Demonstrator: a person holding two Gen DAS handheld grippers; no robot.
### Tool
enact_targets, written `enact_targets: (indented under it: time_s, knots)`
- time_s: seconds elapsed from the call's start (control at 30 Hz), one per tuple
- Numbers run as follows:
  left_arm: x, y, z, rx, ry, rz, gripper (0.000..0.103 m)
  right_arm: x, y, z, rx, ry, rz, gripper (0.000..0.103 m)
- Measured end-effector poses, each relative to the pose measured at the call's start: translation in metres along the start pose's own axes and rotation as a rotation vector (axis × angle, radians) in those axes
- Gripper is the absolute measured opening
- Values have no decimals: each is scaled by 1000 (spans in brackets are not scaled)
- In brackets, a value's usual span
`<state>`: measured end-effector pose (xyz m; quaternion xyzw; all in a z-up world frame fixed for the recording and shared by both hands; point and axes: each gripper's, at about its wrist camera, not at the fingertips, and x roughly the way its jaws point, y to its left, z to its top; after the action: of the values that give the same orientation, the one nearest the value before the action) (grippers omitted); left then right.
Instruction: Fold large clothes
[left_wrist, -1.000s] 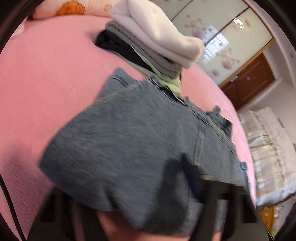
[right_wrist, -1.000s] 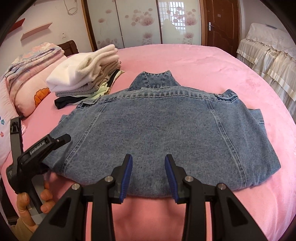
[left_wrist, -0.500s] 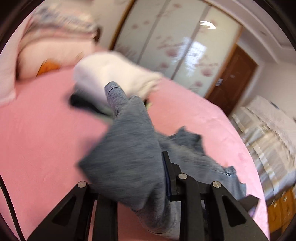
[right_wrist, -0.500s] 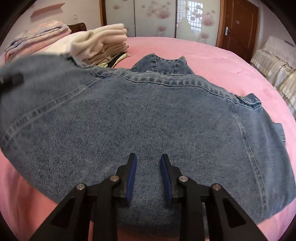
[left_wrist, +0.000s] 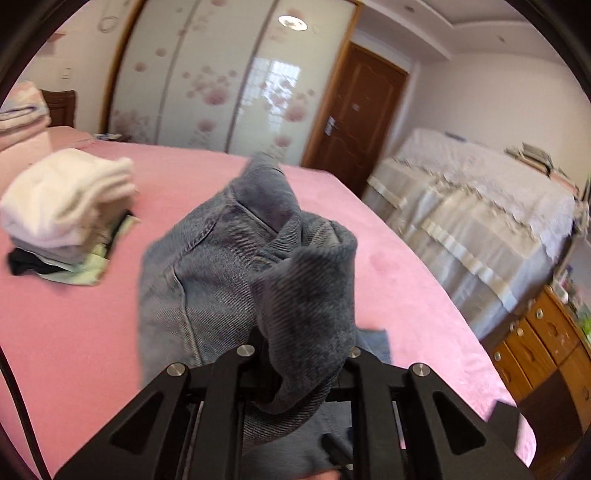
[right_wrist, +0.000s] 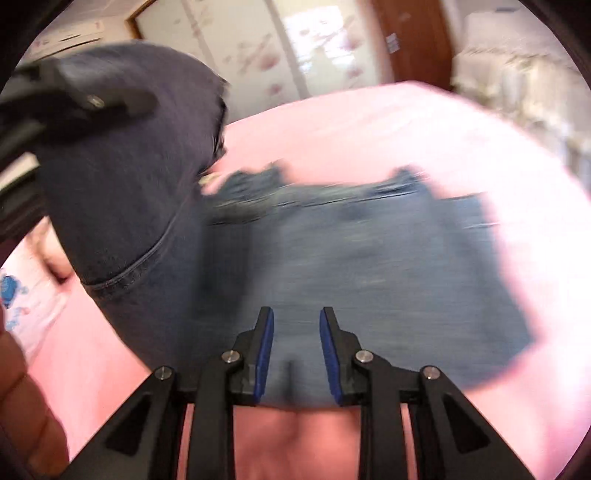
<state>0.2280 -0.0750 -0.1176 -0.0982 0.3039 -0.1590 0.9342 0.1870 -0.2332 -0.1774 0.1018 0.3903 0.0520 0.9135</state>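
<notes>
Now the left gripper (left_wrist: 299, 354) is clamped on a raised edge of the jacket (right_wrist: 369, 266). Right gripper (right_wrist: 296, 354) stands apart over the near hem; pink bed (left_wrist: 66, 325) lies bare around

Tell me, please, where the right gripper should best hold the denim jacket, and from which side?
Probably the near hem of the denim jacket, approached low from the near bed edge: that hem lies flat between the open right gripper, while the left gripper holds the other side lifted.
</notes>
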Motion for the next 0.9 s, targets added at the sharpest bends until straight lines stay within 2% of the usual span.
enact_targets:
  time_s: [0.07, 0.13, 0.2, 0.27, 0.37, 0.57, 0.63, 0.7, 0.8, 0.83, 0.9]
  knots:
    - [24, -22, -17, 20, 60, -29, 12, -15, -33, -7, 32, 5, -77, 26]
    - [54, -41, -41, 58, 129, -35, 12, -25, -60, -14, 65, 19, -120, 26]
    - [88, -55, -73, 108, 233, -9, 12, -31, -79, -21, 96, 34, -149, 26]
    - [106, -61, -96, 129, 300, 9, 12, -35, -97, -30, 134, 60, -167, 26]
    - [98, -72, -99, 163, 269, 9, 12, -42, -107, -37, 154, 61, -172, 26]
    - [65, -95, -82, 195, 207, -86, 12, -53, -114, -34, 162, 19, -170, 26]
    - [67, -102, -89, 222, 238, -108, 12, -44, -113, -32, 161, 24, -185, 26]
    - [81, -106, -109, 274, 304, -73, 13, -39, -116, -32, 173, 40, -191, 26]
    - [92, -105, -124, 317, 342, -40, 15, -36, -123, -33, 190, 62, -194, 26]
    - [90, -106, -123, 334, 341, -46, 17, -36, -123, -33, 194, 65, -197, 26]
    - [87, -109, -116, 341, 372, -80, 37, -40, -123, -33, 196, 64, -199, 26]
